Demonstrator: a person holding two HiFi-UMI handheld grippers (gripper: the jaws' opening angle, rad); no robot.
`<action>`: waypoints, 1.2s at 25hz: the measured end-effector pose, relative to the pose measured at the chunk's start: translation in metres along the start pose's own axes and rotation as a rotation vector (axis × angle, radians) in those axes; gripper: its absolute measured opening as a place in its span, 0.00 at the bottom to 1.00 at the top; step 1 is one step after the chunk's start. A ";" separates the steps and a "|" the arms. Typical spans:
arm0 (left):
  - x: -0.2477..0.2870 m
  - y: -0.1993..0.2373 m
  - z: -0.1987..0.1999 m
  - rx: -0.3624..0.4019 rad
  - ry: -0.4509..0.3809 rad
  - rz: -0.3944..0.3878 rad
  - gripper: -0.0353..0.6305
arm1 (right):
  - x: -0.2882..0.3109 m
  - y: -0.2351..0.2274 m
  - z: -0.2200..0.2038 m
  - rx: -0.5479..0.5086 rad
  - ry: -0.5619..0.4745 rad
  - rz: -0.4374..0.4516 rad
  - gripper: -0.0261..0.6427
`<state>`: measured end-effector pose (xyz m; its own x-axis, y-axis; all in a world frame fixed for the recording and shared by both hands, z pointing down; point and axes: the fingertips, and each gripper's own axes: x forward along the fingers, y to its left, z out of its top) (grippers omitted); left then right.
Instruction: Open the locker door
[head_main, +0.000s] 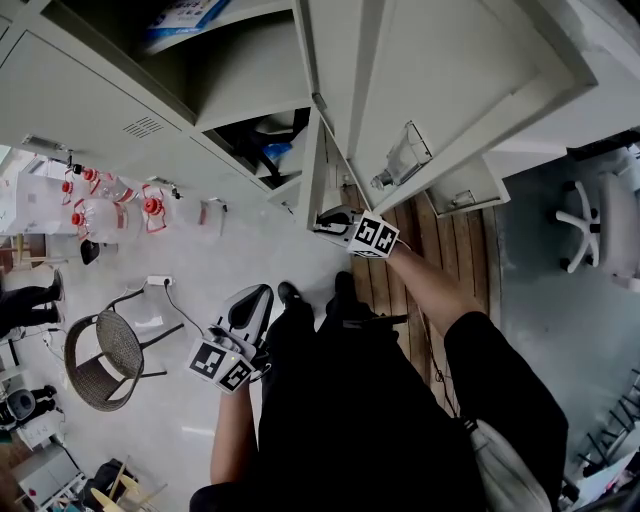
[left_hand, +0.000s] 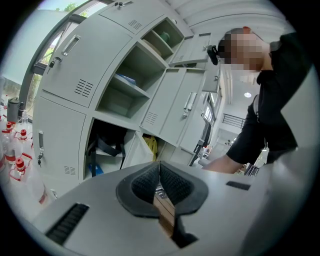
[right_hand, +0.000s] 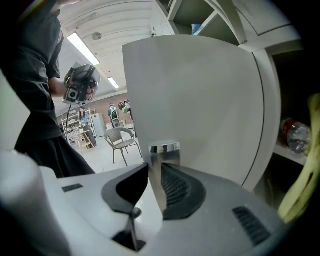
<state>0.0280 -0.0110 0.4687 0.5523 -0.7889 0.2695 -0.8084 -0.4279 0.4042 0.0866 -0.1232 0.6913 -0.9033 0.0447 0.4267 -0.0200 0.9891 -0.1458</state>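
Pale grey locker door (right_hand: 205, 95), partly open, with chrome handle (right_hand: 163, 148)

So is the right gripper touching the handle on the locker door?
Touching. In the right gripper view the right gripper has both pads pressed against the chrome handle of the locker door, no gap visible.

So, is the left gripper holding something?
No, the left gripper has its jaws together with nothing between them.
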 end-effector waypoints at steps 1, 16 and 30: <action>0.001 -0.001 -0.001 0.001 0.001 -0.001 0.08 | -0.002 0.000 -0.001 0.003 0.001 0.003 0.17; 0.017 -0.016 -0.007 0.014 0.038 -0.015 0.08 | -0.026 -0.001 -0.014 -0.024 -0.007 0.063 0.17; 0.023 -0.019 -0.005 0.023 0.042 -0.038 0.08 | -0.055 -0.014 -0.029 0.020 -0.015 -0.023 0.11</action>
<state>0.0574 -0.0190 0.4711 0.5904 -0.7527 0.2913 -0.7909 -0.4675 0.3950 0.1491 -0.1355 0.6960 -0.9088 0.0194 0.4168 -0.0493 0.9869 -0.1534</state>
